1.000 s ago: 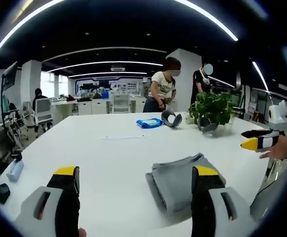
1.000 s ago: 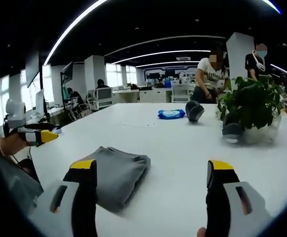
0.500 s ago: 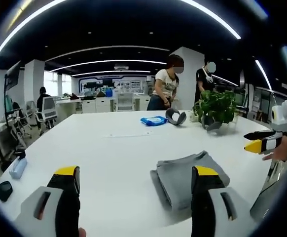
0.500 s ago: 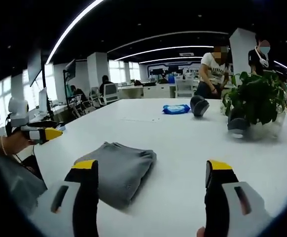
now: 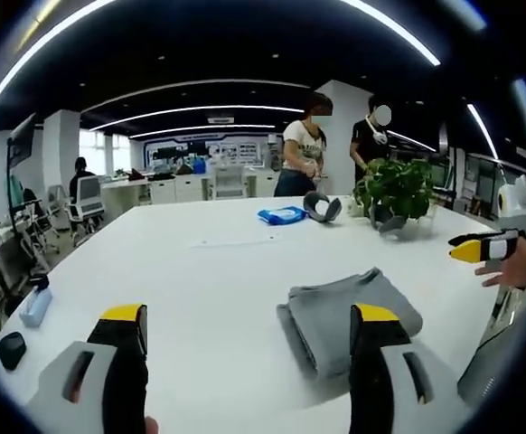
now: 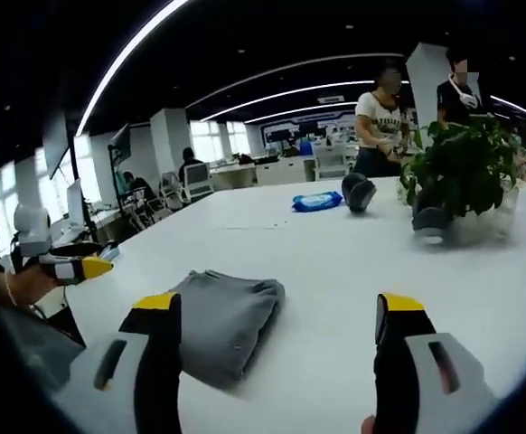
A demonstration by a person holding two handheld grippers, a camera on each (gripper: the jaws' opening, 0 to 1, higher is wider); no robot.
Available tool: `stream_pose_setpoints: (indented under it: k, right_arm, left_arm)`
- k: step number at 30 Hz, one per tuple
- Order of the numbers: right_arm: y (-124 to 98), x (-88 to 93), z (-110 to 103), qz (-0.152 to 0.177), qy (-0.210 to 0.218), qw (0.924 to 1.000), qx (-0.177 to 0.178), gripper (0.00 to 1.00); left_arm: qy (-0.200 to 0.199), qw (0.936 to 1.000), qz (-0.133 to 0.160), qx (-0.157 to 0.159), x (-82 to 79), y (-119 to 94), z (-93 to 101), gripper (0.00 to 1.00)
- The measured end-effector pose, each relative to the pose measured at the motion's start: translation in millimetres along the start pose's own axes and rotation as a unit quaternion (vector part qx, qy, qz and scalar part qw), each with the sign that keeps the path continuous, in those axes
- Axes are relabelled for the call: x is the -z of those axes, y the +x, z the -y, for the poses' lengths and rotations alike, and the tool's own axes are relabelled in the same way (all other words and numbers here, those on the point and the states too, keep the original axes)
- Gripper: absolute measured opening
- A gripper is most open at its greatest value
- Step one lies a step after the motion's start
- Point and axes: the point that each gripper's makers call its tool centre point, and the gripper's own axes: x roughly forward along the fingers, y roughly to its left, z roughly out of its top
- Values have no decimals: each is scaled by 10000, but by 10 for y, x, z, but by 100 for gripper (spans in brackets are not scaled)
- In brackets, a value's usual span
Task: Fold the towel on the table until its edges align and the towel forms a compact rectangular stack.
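The folded grey towel (image 5: 353, 314) is partly hidden behind the left gripper (image 5: 245, 327)'s right finger. A soft, layered rectangular stack is seen. The right gripper (image 6: 278, 316) is held with fingers apart, as is the left; nothing is gripped.

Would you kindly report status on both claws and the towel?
Left claw open, empty. Right claw open, empty. Towel folded, compact stack on table. Nothing in the way.
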Motion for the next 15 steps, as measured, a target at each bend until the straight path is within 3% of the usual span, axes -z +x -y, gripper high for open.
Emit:
stream_pose_setpoints:
  k: [15]
  right_arm:
    - [-8, 7, 22, -25, -190, 9998, 64, 88]
  left_arm:
    - [-145, 9994, 112, 286, -46, 37, 158, 95]
